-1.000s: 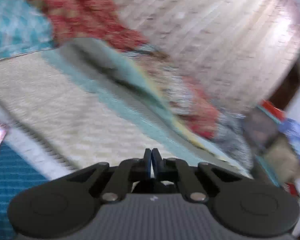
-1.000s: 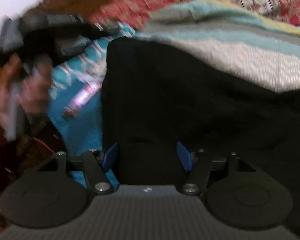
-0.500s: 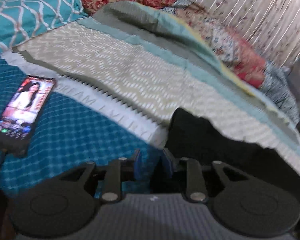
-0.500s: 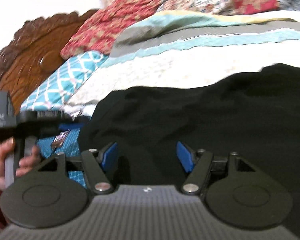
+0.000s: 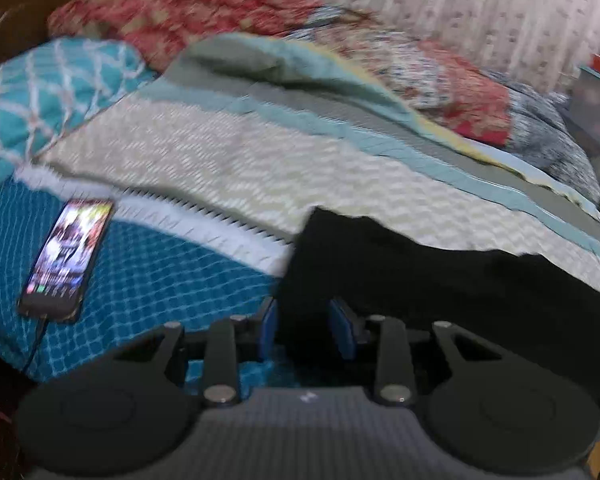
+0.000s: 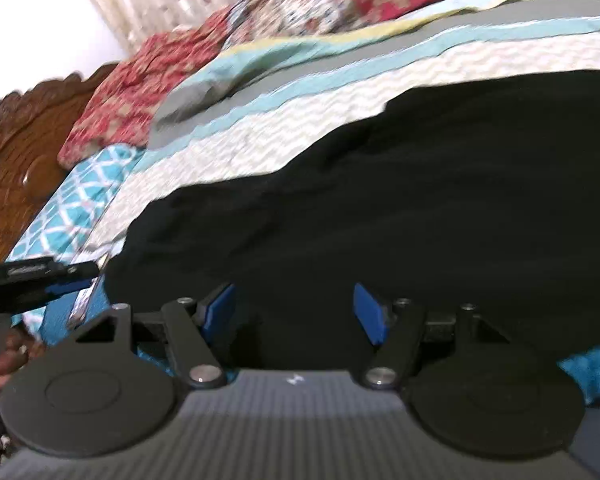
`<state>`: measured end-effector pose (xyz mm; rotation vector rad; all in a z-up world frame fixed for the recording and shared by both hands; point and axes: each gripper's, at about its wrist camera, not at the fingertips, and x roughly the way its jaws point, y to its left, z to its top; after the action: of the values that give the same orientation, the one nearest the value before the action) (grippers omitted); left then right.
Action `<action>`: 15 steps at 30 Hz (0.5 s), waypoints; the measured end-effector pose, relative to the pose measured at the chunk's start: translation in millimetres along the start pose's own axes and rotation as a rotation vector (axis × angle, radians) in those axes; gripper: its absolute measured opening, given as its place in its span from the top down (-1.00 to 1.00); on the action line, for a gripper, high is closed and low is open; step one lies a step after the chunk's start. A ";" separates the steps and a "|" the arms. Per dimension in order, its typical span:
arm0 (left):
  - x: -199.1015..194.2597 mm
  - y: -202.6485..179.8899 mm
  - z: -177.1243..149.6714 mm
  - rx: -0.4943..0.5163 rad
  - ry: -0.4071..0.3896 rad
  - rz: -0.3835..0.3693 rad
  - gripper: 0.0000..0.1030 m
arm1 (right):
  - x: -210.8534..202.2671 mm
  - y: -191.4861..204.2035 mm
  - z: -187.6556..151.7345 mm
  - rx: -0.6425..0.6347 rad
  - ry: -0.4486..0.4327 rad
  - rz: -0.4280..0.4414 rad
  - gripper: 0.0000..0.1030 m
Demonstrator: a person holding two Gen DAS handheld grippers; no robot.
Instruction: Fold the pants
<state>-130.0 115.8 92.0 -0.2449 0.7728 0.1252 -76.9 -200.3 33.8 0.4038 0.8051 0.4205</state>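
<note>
While the black pants [image 5: 440,280] lie spread as one dark mass across the bed [image 5: 148,280], over the teal checked sheet and against the edge of the cream zigzag blanket [image 5: 260,168], the folding looks barely begun: no crisp fold line or stacked layer can be made out, though the fabric is so dark and the pictures so blurred that a first fold cannot be ruled out. The left hand-held gripper [image 5: 307,330] has just been parting its jaws; its blue pads now stand a little apart at the left edge of the pants, with dark cloth showing in the gap but not visibly pinched. The right hand-held gripper [image 6: 296,314] is spread wider, hovering over the near part of the pants, its pads on either side of black fabric without pressing on it. Neither tool, then, seems to have hold of the garment. A lit phone [image 5: 68,256] rests on the sheet to the left, clear of the cloth. What remains, by my reading, is nearly everything: gripping an edge, bringing it across, and flattening the result.
</note>
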 end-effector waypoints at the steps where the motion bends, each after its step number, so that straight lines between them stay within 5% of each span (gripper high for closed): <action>1: -3.4 -9.4 -0.9 0.031 -0.004 -0.010 0.38 | -4.1 -2.8 0.1 0.009 -0.017 -0.017 -0.32; 5: -8.5 -39.4 -7.4 0.114 -0.013 -0.017 0.17 | -18.8 -20.4 -3.6 0.057 -0.065 -0.078 -0.34; 15: 4.4 -67.8 -22.8 0.173 0.051 -0.032 0.15 | -23.9 -54.5 -24.7 0.124 -0.066 -0.156 -0.41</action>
<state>-128.6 44.5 84.8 -0.0962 0.8248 0.0216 -99.2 -253.8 5.6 0.4646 0.7948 0.2114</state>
